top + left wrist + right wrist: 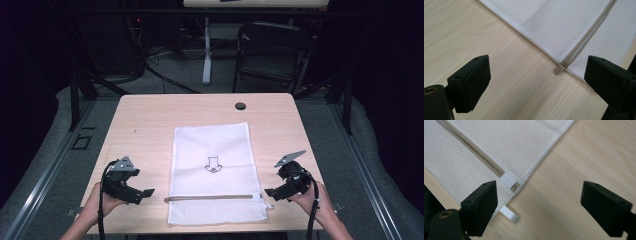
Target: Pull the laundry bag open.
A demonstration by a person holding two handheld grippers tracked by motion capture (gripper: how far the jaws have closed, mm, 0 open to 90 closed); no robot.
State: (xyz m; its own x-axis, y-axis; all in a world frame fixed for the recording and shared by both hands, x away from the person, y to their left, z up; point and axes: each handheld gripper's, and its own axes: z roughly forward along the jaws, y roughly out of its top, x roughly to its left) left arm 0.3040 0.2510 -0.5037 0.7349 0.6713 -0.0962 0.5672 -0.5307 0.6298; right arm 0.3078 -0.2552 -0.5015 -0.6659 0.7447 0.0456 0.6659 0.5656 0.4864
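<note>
While the white mesh laundry bag (212, 172) lies flat in the middle of the wooden table (150, 115), the left gripper (148, 192) and the right gripper (269, 191) hang just off its two side edges, each with jaws spread wide and nothing between them. The bag's zipper (210, 198) runs across its near end. In the left gripper view the zipper's beige end tab (557, 70) pokes just past the bag's edge onto bare wood, and the bag's far part is cut off by the frame. In the right gripper view a white ribbon loop (509, 213) sticks out from the bag's edge, partly hidden behind one jaw. The small black arrow print (213, 164) on the bag is too small to read in detail. A dark round cap (240, 106) sits near the table's far edge; beyond it, a folding chair (272, 55) fades into shadow.
</note>
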